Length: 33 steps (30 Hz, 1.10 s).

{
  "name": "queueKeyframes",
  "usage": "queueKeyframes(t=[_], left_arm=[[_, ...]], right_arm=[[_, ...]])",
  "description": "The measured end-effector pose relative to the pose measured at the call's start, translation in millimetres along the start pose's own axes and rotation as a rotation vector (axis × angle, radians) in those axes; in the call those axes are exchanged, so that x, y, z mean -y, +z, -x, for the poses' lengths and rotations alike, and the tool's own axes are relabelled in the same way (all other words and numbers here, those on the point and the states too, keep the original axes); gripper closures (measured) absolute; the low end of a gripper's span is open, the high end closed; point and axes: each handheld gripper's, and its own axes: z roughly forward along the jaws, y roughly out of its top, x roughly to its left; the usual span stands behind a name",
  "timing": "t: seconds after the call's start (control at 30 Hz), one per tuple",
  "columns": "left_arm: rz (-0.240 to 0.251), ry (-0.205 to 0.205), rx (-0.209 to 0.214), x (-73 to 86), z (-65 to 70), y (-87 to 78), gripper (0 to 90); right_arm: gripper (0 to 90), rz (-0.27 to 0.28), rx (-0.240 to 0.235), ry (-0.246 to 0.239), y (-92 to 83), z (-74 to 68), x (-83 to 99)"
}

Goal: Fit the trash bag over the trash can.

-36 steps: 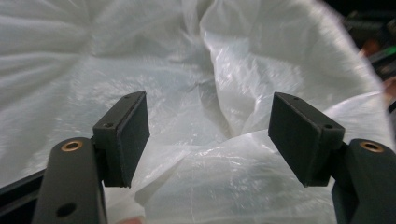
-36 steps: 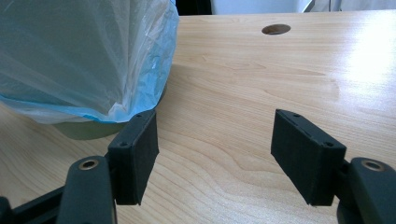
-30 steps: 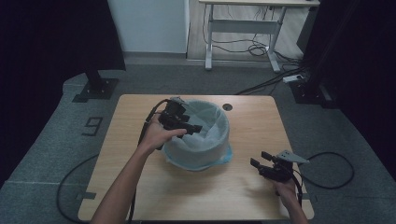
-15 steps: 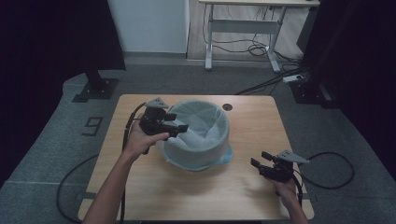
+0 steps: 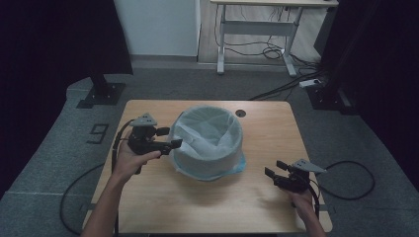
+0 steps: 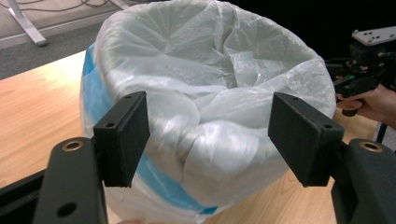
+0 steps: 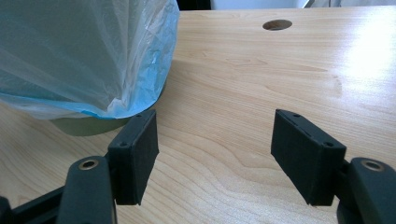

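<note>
A bin (image 5: 207,143) lined with a white bag (image 6: 205,93) stands mid-table (image 5: 197,207). The left gripper (image 5: 170,144) hovers at its left rim, jaws wide apart, holding nothing; whether they touch the plastic is unclear. The right gripper (image 5: 272,169) rests near the table's right edge, well apart, jaws spread.

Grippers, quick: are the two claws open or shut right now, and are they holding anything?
Left gripper: open, holding nothing, jaws on either side of the bag-lined bin.
Right gripper: open, holding nothing, above the table.
</note>
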Motion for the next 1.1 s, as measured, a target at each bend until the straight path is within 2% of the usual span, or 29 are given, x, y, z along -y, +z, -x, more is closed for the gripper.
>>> queueKeyframes(t=[0.17, 0.2, 0.23, 0.33, 0.4, 0.53, 0.83, 1.03, 1.07, 1.1], left_arm=[[-0.001, -0.022, -0.009, 17.3, -7.6, -11.0, 29.7], [-0.005, -0.029, -0.024, 25.1, -10.9, -14.7, 29.8], [-0.005, -0.029, -0.024, 25.1, -10.9, -14.7, 29.9], [-0.01, -0.047, -0.04, 41.8, -17.8, -22.3, 29.9], [-0.01, -0.049, -0.045, 44.6, -18.6, -23.4, 29.9], [-0.021, -0.057, -0.065, 62.1, -21.5, -28.0, 30.2], [-0.06, -0.067, -0.087, 87.5, -24.4, -22.0, 30.2], [-0.067, -0.098, -0.079, 105.2, -28.6, -17.4, 30.2], [-0.067, -0.115, -0.064, 111.2, -30.2, -15.1, 30.3], [-0.067, -0.115, -0.064, 111.2, -30.2, -15.1, 30.2]], right_arm=[[31.1, -0.001, 0.0, 0.001, 0.2, 0.4, 0.3], [31.1, -0.002, 0.001, 0.002, 0.3, 0.6, 0.5], [31.1, -0.001, 0.001, 0.002, 0.4, 0.8, 0.6], [31.1, -0.003, 0.002, 0.002, 0.6, 1.0, 0.9], [31.1, -0.004, 0.003, 0.002, 0.8, 1.0, 1.1], [31.0, -0.012, 0.003, 0.001, 2.4, 0.6, 2.4], [31.0, -0.017, 0.003, 0.001, 3.3, 0.7, 3.1], [31.0, -0.022, 0.002, -0.001, 4.6, 0.6, 3.8], [30.9, -0.023, 0.002, -0.003, 4.7, 0.3, 4.0], [30.9, -0.023, 0.002, -0.003, 4.7, 0.3, 4.0]])
